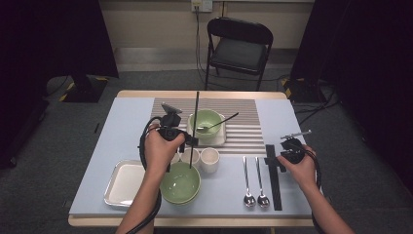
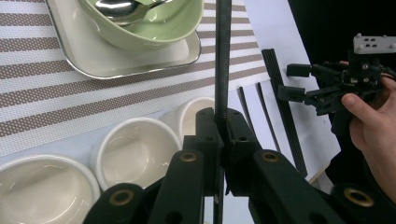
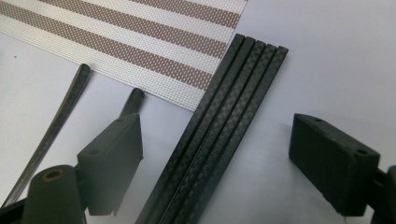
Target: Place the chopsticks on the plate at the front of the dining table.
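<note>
A single black chopstick [image 2: 222, 60] is clamped upright between the closed jaws of the left gripper [image 2: 219, 126], its shaft rising past the three white cups [image 1: 203, 158] and above the near green bowl [image 1: 180, 184]. Beyond it, a second green bowl [image 2: 149, 23] with a metal spoon [image 2: 116, 7] is seen resting in a white tray [image 2: 116, 63] on the striped placemat [image 2: 56, 93]. To the right, the right gripper [image 3: 215, 154] is held with jaws spread wide, straddling the bundle of black chopsticks [image 3: 219, 126] lying flat on the table [image 3: 327, 56]; no pad is pressed on them. Two spoon handles [image 3: 60, 116] are seen just beside it.
</note>
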Demonstrator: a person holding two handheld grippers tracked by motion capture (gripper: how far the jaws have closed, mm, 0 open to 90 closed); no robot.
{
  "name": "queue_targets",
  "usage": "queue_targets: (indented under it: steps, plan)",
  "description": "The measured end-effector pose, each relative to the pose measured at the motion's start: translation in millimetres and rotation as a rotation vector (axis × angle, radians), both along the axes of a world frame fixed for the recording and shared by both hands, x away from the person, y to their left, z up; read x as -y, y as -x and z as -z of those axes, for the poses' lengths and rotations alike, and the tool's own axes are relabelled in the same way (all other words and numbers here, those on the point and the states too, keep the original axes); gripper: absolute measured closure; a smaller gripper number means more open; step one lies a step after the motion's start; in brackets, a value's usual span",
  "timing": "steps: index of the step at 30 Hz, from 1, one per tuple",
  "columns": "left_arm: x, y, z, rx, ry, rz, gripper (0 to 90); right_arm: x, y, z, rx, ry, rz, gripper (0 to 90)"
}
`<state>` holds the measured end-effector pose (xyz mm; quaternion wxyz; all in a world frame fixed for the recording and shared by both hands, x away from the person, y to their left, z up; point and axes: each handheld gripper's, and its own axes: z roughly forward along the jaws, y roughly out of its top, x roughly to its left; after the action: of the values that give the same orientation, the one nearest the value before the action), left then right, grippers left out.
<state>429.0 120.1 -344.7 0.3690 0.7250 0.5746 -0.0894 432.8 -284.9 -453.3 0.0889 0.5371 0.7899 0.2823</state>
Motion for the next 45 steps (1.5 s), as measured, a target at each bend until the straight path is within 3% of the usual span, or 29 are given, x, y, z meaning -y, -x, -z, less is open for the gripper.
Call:
queue_targets:
  steps: [7,14,16,22,41,45]
  plan:
    - [-3.6,-1.1,-1.6,0.005,0.002,-0.002,86.2,-1.1,4.2,3.8,0.038,0.021,-0.013,15.3]
    - [-7.2,-0.3,1.7,-0.012,0.007,-0.019,86.2,-5.1,12.1,9.5,0.114,0.075,-0.038,14.8]
    - [-9.9,-0.6,2.2,-0.006,-0.004,-0.019,86.2,-6.6,14.7,10.9,0.129,0.086,-0.032,14.9]
    - [-14.9,-0.9,0.5,-0.015,0.014,-0.038,86.2,-8.8,19.9,14.8,0.173,0.108,-0.026,14.1]
    - [-26.5,-12.1,-2.6,-0.026,0.016,-0.066,86.2,-5.5,26.9,21.7,0.244,0.073,-0.021,14.1]
    - [-27.4,-14.8,-3.7,-0.021,0.000,-0.060,86.2,-4.3,28.4,23.4,0.261,0.066,-0.020,14.1]
